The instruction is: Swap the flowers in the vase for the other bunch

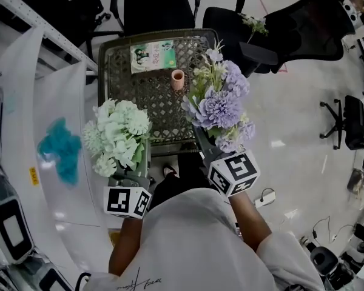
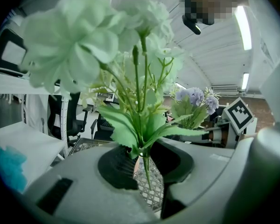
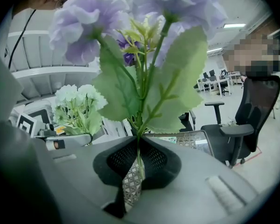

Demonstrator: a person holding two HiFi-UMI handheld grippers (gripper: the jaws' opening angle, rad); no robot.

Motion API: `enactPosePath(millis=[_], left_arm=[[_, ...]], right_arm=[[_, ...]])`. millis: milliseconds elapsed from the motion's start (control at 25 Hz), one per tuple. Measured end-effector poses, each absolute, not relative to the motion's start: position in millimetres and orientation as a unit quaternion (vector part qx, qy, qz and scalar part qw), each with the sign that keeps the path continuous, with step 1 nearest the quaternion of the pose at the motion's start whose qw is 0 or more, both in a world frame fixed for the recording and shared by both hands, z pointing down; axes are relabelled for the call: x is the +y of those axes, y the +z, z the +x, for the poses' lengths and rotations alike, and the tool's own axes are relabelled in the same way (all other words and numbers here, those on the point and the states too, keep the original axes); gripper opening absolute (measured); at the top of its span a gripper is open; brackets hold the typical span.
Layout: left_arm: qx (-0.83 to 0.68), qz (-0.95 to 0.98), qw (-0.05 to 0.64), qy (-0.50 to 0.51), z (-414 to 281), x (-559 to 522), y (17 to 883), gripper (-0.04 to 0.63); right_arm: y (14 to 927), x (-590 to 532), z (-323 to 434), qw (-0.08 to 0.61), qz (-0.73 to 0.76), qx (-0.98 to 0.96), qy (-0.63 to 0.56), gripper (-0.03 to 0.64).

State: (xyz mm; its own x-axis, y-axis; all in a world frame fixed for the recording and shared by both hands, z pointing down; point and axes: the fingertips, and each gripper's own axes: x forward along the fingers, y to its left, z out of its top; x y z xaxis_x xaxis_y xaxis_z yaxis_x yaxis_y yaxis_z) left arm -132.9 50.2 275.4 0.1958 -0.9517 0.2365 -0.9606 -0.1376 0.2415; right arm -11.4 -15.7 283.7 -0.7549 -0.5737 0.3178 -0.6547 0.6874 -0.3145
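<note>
Head view, looking steeply down.

- A dark metal lattice-top table [image 1: 142, 99] is seen just ahead of the person. On it stands a small pink cylindrical vase [image 1: 178, 79], upright and near the middle of the far half. A green-and-white printed card [image 1: 153, 57] lies flat by the far edge, to the left of the vase and apart from it.
- A bunch of pale green-white artificial flowers [image 1: 117, 135] is held upright over the near left corner of the table. Its thin green stem is clenched in the left claw [image 2: 144, 167]. The pads are seen drawn in on either side of the stem, though exactly where they bite is partly masked by the leaves.
- A bunch of lilac artificial flowers with broad green leaves [image 1: 221, 105] is held upright over the near right edge of the table. The right claw [image 3: 139, 164] is clamped on its single stem, with the pads nearly together.
- The two bunches are kept well apart, with the vase beyond and between them. Neither bunch is touching the vase.
- Black office chairs [image 1: 303, 32] are noted on the floor beyond the table.
</note>
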Motion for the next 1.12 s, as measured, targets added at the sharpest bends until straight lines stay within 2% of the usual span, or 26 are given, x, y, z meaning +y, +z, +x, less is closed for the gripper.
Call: enactPosePath(millis=[1120], left_arm=[[-0.637,0.745,0.195,0.024,-132,-17,302,0.081]], right_arm=[[303,-95,-20,0.104,0.322,-0.914,0.225,0.026]])
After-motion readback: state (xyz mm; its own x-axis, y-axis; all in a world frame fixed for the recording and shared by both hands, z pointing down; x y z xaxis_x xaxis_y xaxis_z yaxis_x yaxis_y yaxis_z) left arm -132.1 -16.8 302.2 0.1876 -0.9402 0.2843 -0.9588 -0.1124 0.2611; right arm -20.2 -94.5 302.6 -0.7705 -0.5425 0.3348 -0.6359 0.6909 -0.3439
